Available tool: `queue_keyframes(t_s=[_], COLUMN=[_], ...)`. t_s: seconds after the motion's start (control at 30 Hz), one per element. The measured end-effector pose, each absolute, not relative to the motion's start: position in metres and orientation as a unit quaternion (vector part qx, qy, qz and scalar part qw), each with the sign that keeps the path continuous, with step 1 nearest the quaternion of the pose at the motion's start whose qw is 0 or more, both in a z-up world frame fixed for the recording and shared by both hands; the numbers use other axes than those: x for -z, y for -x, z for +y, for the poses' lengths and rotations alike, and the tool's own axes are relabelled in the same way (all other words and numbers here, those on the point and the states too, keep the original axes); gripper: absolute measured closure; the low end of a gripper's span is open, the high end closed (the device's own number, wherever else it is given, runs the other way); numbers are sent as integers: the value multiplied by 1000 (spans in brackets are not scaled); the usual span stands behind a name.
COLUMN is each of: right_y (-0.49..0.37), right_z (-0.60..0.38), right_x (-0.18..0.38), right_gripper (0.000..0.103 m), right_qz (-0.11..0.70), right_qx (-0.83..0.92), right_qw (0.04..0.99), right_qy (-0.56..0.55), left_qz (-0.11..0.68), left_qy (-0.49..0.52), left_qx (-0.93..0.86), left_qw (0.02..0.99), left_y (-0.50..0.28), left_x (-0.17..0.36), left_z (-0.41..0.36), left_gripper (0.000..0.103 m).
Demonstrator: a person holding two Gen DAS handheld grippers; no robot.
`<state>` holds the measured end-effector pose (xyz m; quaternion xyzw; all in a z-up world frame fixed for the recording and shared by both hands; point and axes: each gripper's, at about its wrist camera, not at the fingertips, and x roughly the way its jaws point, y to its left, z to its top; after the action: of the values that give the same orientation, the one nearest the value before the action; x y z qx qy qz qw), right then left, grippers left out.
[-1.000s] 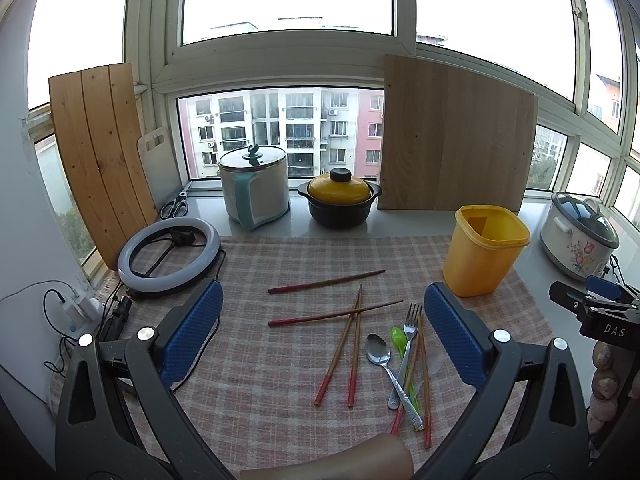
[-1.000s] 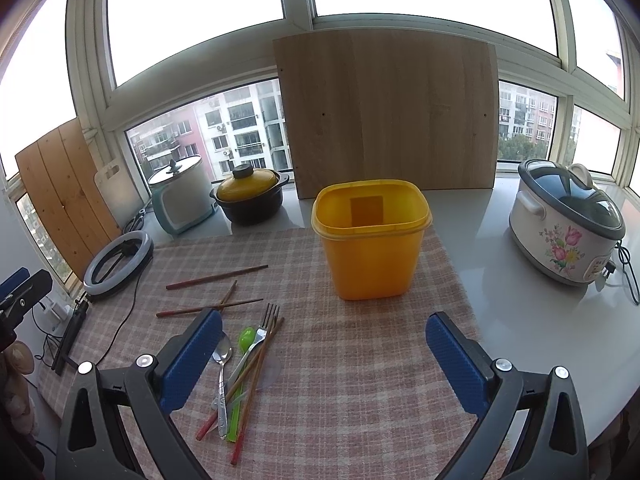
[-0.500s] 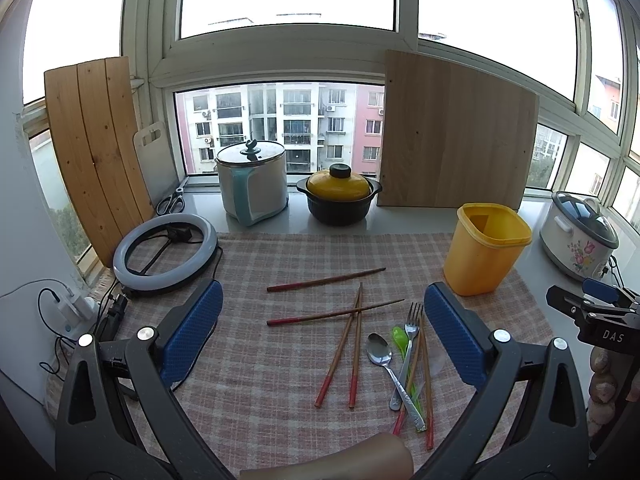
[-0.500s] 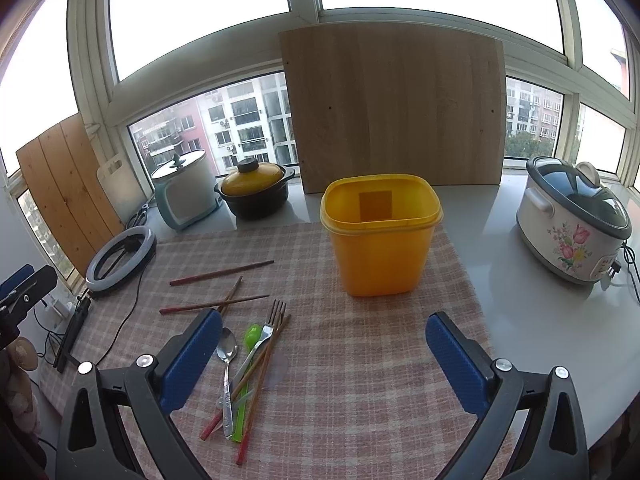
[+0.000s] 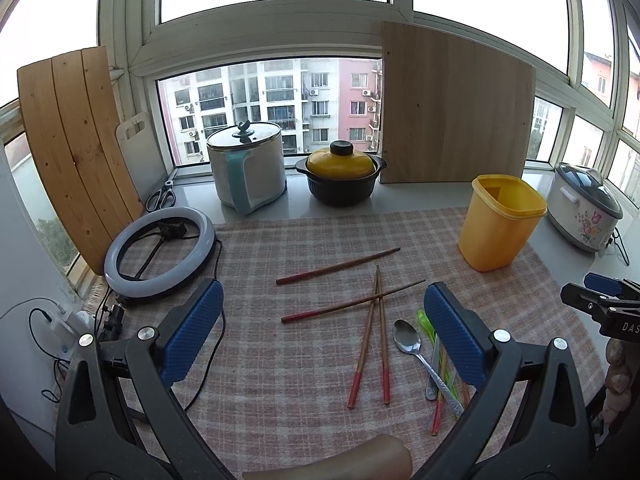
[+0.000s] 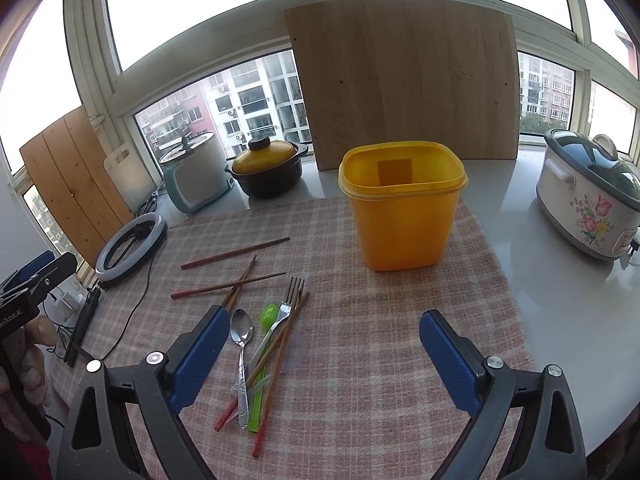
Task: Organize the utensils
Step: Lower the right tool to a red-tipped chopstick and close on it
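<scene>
Utensils lie loose on a checked cloth (image 5: 280, 380): several red-tipped chopsticks (image 5: 338, 267) (image 6: 235, 253), a metal spoon (image 5: 407, 340) (image 6: 241, 334), a green plastic spoon (image 6: 269, 315) and a fork (image 6: 289, 294). An empty yellow container (image 5: 500, 222) (image 6: 402, 208) stands at the cloth's far right. My left gripper (image 5: 322, 326) is open above the cloth, left of the utensil pile. My right gripper (image 6: 322, 346) is open, with the pile by its left finger. Both hold nothing.
A ring light (image 5: 160, 246) lies at the left. A white pot (image 5: 248, 166), a yellow-lidded black pot (image 5: 340, 178) and wooden boards (image 5: 456, 108) stand along the window. A floral cooker (image 6: 588, 204) is at the right. Cables and a plug (image 5: 60, 320) lie by the left edge.
Both grippers have shifted slightly; the scene drifts a little in each view. The utensils and container have not moved. Both grippers stay open.
</scene>
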<state>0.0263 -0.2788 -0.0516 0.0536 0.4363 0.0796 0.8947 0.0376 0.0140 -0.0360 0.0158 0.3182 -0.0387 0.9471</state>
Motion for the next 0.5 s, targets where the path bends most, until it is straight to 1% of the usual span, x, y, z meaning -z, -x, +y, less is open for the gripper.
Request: queue_keyframes(t_s=[0.1,0.13,0.17,0.27,0.33,0.37,0.43,0.47,0.5], right_y=[-30,-32,-33,-39,-43,-45,-49,-50,-51], right_z=[-277,-276,-274,-270,-266,-265,-265,-266,-267], right_x=[63,67,71,84,93,98,110,116,122], right_gripper=[13,15,16,21,26,27,36,39,44], right_qz=[453,459,466,488,500,506,522,531,539], right_qx=[-92,-95,-99,-112,-124,-126,-130,-131,-132], right_qw=[884,880,876,860,851,847,835,827,820], right_qy=[-71,-75,-79,-95,-102,-105,-120,-129,-139], left_qz=[326,331,338,356,368,374,385,391,396], left_qy=[-34,-38,-40,-36,-35,-35,-31,-31,-33], left_qx=[55,62,69,85,92,95,105,110,114], left_qw=[943,941,938,930,925,922,916,913,911], left_y=[-46,-49,-52,-61,-66,-69,-75,-78,-81], left_x=[41,43,46,55,61,64,71,75,78], left_z=[20,23,26,35,39,41,44,45,45], left_gripper=[1,6,7,8,17,19,25,26,31])
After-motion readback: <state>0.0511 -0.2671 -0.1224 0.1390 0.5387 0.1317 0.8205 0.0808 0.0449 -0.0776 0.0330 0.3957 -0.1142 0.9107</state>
